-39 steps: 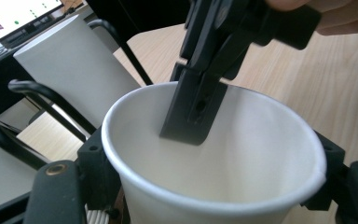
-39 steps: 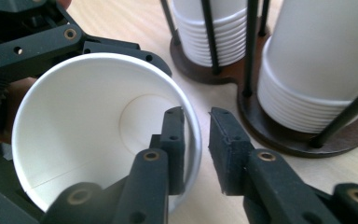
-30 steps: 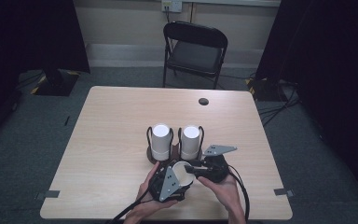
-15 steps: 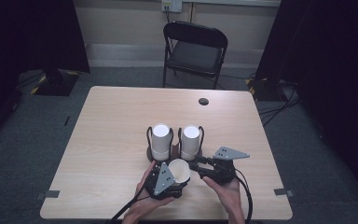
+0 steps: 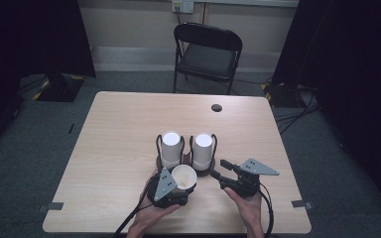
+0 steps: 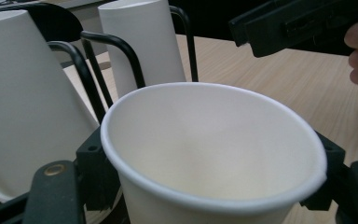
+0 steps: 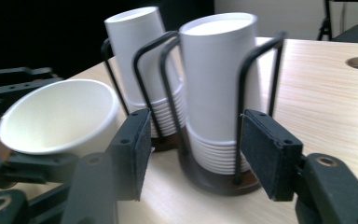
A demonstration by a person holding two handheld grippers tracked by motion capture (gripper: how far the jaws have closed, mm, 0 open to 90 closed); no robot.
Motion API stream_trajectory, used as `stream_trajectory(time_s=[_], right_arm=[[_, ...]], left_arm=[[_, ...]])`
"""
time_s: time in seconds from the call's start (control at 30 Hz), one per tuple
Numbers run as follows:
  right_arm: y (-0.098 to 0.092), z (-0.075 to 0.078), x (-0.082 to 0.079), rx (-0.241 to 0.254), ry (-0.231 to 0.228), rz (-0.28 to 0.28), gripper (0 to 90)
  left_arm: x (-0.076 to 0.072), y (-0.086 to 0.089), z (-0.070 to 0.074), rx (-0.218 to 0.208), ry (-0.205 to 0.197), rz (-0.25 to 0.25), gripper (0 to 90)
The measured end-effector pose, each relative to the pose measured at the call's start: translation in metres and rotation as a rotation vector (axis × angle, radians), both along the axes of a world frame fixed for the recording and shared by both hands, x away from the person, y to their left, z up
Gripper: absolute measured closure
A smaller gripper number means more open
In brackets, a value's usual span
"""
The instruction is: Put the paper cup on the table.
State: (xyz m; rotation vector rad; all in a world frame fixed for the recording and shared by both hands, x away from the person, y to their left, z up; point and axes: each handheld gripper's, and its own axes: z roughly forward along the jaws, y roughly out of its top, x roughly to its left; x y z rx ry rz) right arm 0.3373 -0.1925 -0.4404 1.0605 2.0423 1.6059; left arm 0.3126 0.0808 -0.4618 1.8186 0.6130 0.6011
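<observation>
Single white paper cup [image 5: 183, 177], plain, rolled rim, cream inside, empty. It sits mouth-up and tipped a bit toward the right, clamped between the pads of the left hand-held gripper [image 5: 178, 184] at the near edge of the bench [image 5: 119, 129], just in front of the two cup stacks. In the left gripper view the cup [image 6: 214, 154] has a black pad pressed on each side of its wall.

Behind it: left stack [image 5: 170, 148] and right stack [image 5: 203, 151], both upside-down white cups in black wire holders w/ dark round bases.

Right hand-held gripper [image 5: 218, 171] is released, nothing between its jaws; in its own view the jaws stand apart w/ the right stack [image 7: 219, 93] beyond the gap, not touching.

Vs. 1 s ago: right gripper was tight up against the cup beside the left one; now it's moved off to the right, clear of the cup, jaws have just been opening. Cup is w/ the left gripper alone. Stacks unchanged.
</observation>
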Motion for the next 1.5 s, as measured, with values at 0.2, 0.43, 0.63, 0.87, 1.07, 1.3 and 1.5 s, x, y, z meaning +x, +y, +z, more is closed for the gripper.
stream_trajectory(time_s=[0.2,0.43,0.63,0.87,1.07,1.3,1.5], right_arm=[[-0.009,-0.008,-0.001,0.023,-0.015,-0.083,35.9],[-0.020,-0.019,-0.007,0.050,-0.048,-0.183,31.4],[-0.030,-0.029,-0.010,0.066,-0.044,-0.238,29.1],[-0.035,-0.037,-0.013,-0.020,-0.067,-0.296,16.3],[-0.040,-0.040,-0.014,-0.043,-0.029,-0.347,14.6],[-0.048,-0.045,-0.016,-0.034,-0.058,-0.417,14.7],[-0.049,-0.051,-0.017,-0.035,-0.097,-0.442,14.6]], left_arm=[[0.000,0.011,0.003,-0.043,0.019,0.025,24.7],[-0.001,0.027,0.005,-0.075,0.019,0.061,24.6],[0.002,0.042,0.010,-0.102,0.015,0.100,25.0],[0.005,0.060,0.017,-0.108,-0.007,0.144,25.0],[0.006,0.074,0.016,-0.115,-0.028,0.174,25.1],[0.008,0.087,0.016,-0.092,-0.035,0.232,25.1],[0.017,0.101,0.017,-0.114,-0.041,0.277,25.1]])
